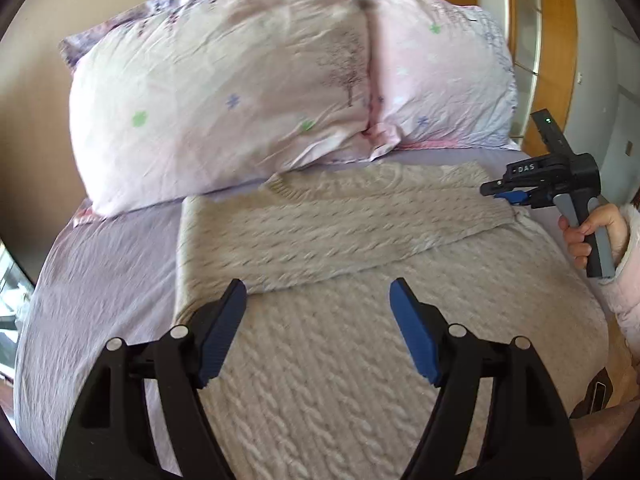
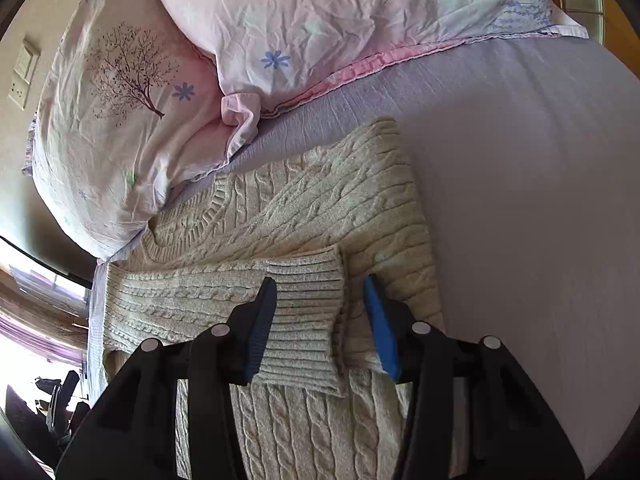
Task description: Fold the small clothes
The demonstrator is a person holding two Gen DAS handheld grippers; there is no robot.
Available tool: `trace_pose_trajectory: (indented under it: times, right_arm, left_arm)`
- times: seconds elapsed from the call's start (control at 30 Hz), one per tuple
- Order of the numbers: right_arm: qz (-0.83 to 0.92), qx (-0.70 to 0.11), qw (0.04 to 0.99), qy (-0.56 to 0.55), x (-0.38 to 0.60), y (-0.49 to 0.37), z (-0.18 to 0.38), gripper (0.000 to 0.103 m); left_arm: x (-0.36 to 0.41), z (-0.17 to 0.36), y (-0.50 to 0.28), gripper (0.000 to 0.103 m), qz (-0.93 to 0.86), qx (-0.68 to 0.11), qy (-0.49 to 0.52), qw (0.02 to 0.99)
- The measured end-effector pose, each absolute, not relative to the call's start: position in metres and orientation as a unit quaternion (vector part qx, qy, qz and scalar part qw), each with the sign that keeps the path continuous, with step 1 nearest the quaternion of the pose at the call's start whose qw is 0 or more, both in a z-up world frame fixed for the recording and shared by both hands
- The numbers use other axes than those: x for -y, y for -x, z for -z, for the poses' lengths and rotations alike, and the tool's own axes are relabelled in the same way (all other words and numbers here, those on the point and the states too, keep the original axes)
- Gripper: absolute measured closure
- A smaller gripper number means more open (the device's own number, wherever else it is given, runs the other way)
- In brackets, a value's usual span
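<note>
The left wrist view looks forward and downward between its own two fingers, close above the cream cable-knit sweater (image 1: pixel 320 320), facing the two pale pink printed pillows (image 1: pixel 224 96) by the wall. The right wrist view tilts more steeply down, nearer the sweater's ribbed cuff (image 2: pixel 304 312). Both share the sweater, pillows and lilac bedsheet (image 1: pixel 100 264).

cream cable-knit sweater (image 2: pixel 304 216) lies flat, sleeve (image 2: pixel 224 300) folded across.
</note>
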State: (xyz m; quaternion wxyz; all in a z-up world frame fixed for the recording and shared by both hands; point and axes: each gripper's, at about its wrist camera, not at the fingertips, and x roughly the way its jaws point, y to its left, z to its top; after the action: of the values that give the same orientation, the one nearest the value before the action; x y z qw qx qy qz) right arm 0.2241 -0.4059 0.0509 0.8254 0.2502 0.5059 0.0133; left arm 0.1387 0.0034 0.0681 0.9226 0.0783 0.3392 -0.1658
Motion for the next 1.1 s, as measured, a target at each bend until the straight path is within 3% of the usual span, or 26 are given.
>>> trace_pose_trajectory:
  times: [0.03,0.07,0.27,0.47,0.53,0.57,0.6,0.67,0.8,1.03,1.1]
  right_arm:
    - [-0.020,-0.508,0.828,-0.238,0.402,-0.224,-0.051,0.075]
    - [-0.040,-0.506,0.829,-0.236,0.398,-0.223,-0.051,0.095]
    - [-0.022,-0.433,0.874,-0.218,0.404,-0.237,-0.087,0.096]
    - [0.036,-0.495,0.850,-0.179,0.407,-0.256,-0.053,0.093]
    - [0.038,-0.487,0.853,-0.185,0.413,-0.236,-0.068,0.069]
    - [0.024,-0.474,0.859,-0.192,0.417,-0.218,-0.078,0.035]
    - [0.002,-0.454,0.869,-0.199,0.421,-0.197,-0.088,0.021]
    - [-0.019,-0.451,0.870,-0.198,0.427,-0.157,-0.095,0.023]
    - [-0.025,-0.487,0.849,-0.203,0.441,-0.088,-0.076,0.038]
    - [-0.035,-0.489,0.840,-0.232,0.436,-0.007,-0.054,0.049]
    - [-0.065,-0.490,0.832,-0.252,0.429,0.008,-0.050,0.065]
  left_arm:
    - [-0.016,-0.066,-0.137,0.029,0.154,-0.346,-0.071,0.923]
    - [-0.028,-0.064,-0.136,0.029,0.144,-0.351,-0.062,0.923]
    - [-0.080,-0.060,-0.130,0.029,0.115,-0.358,0.000,0.927]
    - [-0.095,-0.049,-0.122,0.029,0.116,-0.382,0.019,0.917]
    - [-0.101,-0.044,-0.116,0.029,0.121,-0.395,0.023,0.910]
    - [-0.104,-0.042,-0.112,0.029,0.123,-0.401,0.024,0.908]
    - [-0.107,-0.040,-0.107,0.029,0.127,-0.407,0.026,0.904]
    - [-0.113,-0.035,-0.096,0.029,0.138,-0.419,0.034,0.897]
    - [-0.119,-0.020,-0.075,0.029,0.152,-0.443,0.053,0.882]
    - [-0.114,-0.010,-0.029,0.033,0.173,-0.447,0.062,0.875]
    - [-0.115,-0.009,-0.015,0.038,0.180,-0.442,0.071,0.876]
